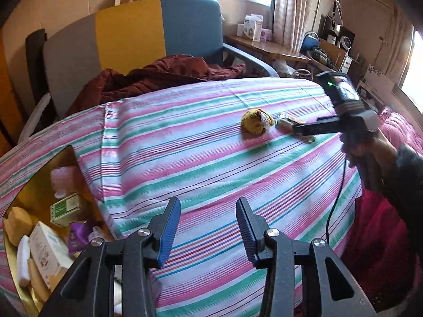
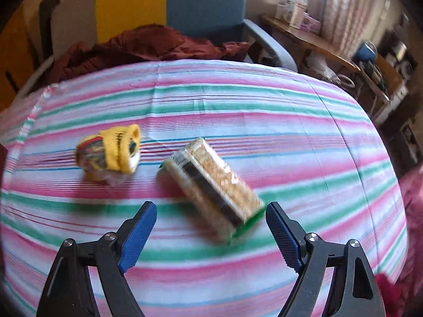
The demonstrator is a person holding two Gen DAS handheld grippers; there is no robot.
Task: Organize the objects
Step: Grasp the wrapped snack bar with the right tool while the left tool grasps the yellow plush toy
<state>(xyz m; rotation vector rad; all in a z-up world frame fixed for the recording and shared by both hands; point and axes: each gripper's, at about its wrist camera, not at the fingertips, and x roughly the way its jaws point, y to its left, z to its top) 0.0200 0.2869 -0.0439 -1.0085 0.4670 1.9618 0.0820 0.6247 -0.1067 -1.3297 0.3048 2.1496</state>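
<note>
Here the right gripper [image 2: 210, 211] hangs wide open over a wrapped snack bar [image 2: 211, 185] on the striped bed [image 2: 290, 137], beside a yellow sock bundle [image 2: 111, 153], while the left gripper [image 1: 208, 206] is empty, jaws apart.

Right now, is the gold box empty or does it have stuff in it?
It has stuff in it. The gold box holds small cartons and soap-like bars.

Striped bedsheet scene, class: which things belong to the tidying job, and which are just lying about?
Part of the job:
- snack packet
- yellow sock bundle
- gold box of sorted items
- right tool, open
- left tool, empty

Just lying about:
- maroon jacket
- chair
- desk
</note>
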